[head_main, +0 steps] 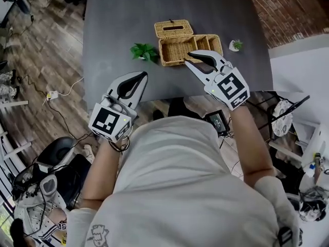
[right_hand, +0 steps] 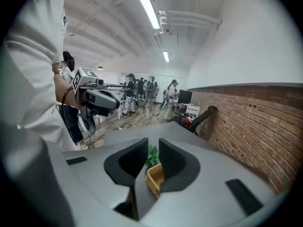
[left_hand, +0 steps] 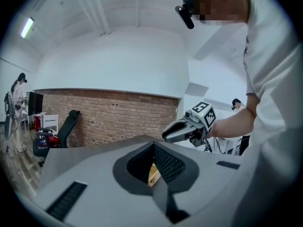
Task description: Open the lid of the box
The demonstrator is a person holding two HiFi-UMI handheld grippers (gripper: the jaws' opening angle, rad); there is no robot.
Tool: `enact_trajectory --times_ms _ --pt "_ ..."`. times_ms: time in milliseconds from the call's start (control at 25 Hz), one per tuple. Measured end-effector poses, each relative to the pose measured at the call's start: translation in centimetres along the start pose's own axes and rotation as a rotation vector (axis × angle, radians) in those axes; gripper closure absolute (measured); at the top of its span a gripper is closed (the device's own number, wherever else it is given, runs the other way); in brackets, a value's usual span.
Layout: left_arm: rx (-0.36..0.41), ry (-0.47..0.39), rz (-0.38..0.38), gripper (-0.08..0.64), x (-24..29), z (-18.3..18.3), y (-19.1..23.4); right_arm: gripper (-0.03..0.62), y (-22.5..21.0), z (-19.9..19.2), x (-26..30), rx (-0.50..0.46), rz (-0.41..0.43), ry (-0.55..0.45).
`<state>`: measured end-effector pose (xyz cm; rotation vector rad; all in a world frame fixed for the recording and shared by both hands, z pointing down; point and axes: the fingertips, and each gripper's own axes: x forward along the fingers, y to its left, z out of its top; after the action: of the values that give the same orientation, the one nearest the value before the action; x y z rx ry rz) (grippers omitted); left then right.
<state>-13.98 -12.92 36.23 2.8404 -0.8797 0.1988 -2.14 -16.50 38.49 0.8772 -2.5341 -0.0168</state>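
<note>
A woven wicker box (head_main: 177,53) stands at the middle of the dark table (head_main: 118,24). Its slotted lid (head_main: 174,28) lies tipped back behind it, so the compartments show. My right gripper (head_main: 188,57) hovers at the box's front rim, jaws a narrow gap apart with nothing between them. In the right gripper view that gap (right_hand: 153,145) frames a corner of the box (right_hand: 156,178). My left gripper (head_main: 143,76) is held near the table's front edge, left of the box, with its tips together. A bit of wicker (left_hand: 153,174) shows through its fingers.
A small green plant (head_main: 145,51) sits just left of the box; a little white pot (head_main: 235,45) with a sprig sits to its right. The table's front edge is close under both hands. Chairs, cables and gear lie on the wooden floor around.
</note>
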Motion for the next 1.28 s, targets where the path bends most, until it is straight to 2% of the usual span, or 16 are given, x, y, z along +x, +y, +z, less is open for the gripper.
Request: enact_trajectory --times_ms 160,360,520,760,920,1080,1280 --pt "0.021 -0.014 -0.020 0.548 -1.6 0.8 -1.5 0.536 2.8 1.2 -2.5 -0.001 -0.039 -0.040" --pt "0.036 -0.023 -0.062 0.548 -3.2 1.3 -3.4 0.556 6.5 0.9 -4.4 -0.007 -0.013 -0.007" --pt "0.048 -0.009 -0.092 0.548 -3.2 0.9 -4.5 0.580 8.2 1.1 -6.0 -0.011 -0.012 -0.046" --pt "0.045 -0.024 -0.075 0.548 -1.8 1.8 -6.4 0.586 8.2 1.5 -9.2 0.006 -0.022 -0.100" --pt "0.048 -0.027 -0.062 0.548 -0.2 2.3 -8.3 0.586 7.8 1.6 -11.6 -0.014 0.012 -0.121" --pt "0.034 -0.018 -0.038 0.548 1.2 1.8 -11.8 0.586 8.4 1.3 -15.0 -0.027 0.042 -0.167" --pt "0.040 -0.014 -0.004 0.548 2.6 1.0 -16.7 0.587 9.1 0.3 -19.7 0.018 0.050 -0.275"
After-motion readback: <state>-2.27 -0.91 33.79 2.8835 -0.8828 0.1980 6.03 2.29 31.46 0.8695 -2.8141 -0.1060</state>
